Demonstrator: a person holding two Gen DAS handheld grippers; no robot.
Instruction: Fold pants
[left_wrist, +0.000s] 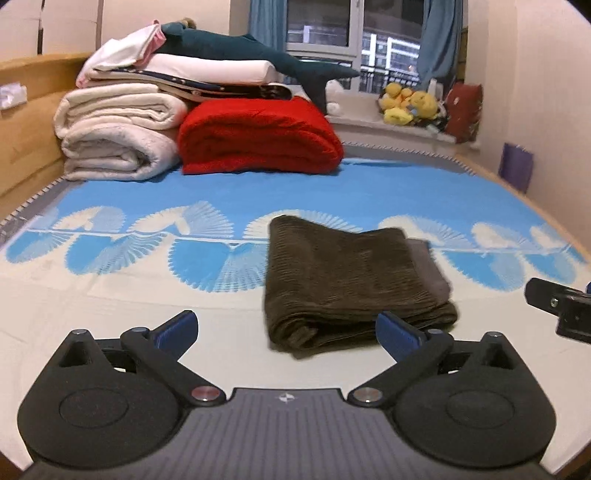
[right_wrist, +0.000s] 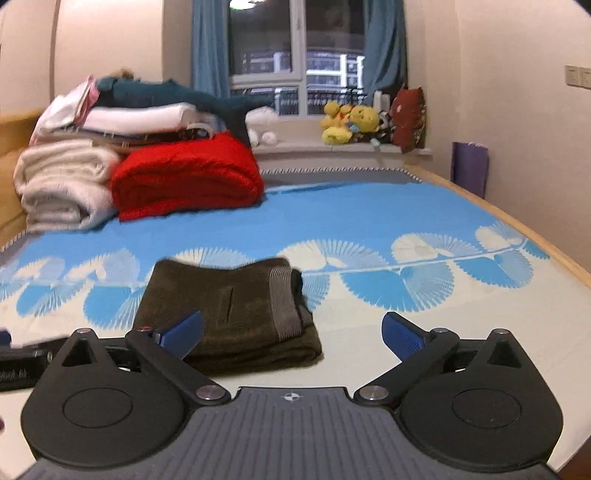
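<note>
Left claw (left_wrist: 286, 334) wide, holding nothing, hovering just short of the near edge of the folded brown corduroy pants (left_wrist: 351, 280). Right claw (right_wrist: 291, 332) equally wide and empty, its left pad overlapping the bundle's near corner in the picture; contact there not possible to confirm.

Pants lying as a compact rectangle on the white near part of the bed cover (left_wrist: 110, 295), grey ribbed waistband (right_wrist: 286, 306) showing along the right side, a pocket slit on top. By the look of it, folding essentially finished. Layers not perfectly aligned: grey band peeking out past the top layer, near edge rolled thick and soft.

Likely trouble from here:
- Bumping the bundle with an open pad, pushing the top layer askew or sliding the whole stack over the smooth cover.
- Pinching only the upper layer in any further adjustment, so lifting it and undoing the fold.
- Pressing on the bulky rolled edge, springing it open.
- Crowding of both claws at the near edge, one knocking the other; right claw's tip already visible at the edge of the left wrist view.

Farther off, well apart from the pants: red folded blanket (left_wrist: 258, 136), cream blankets (left_wrist: 118, 136) beside it with white bedding and a dark teal plush shark (left_wrist: 236, 48) stacked on top, yellow plush toys (right_wrist: 351, 122) on the window sill, purple bag (right_wrist: 469, 166) by the wall. No risk from those at this distance.
</note>
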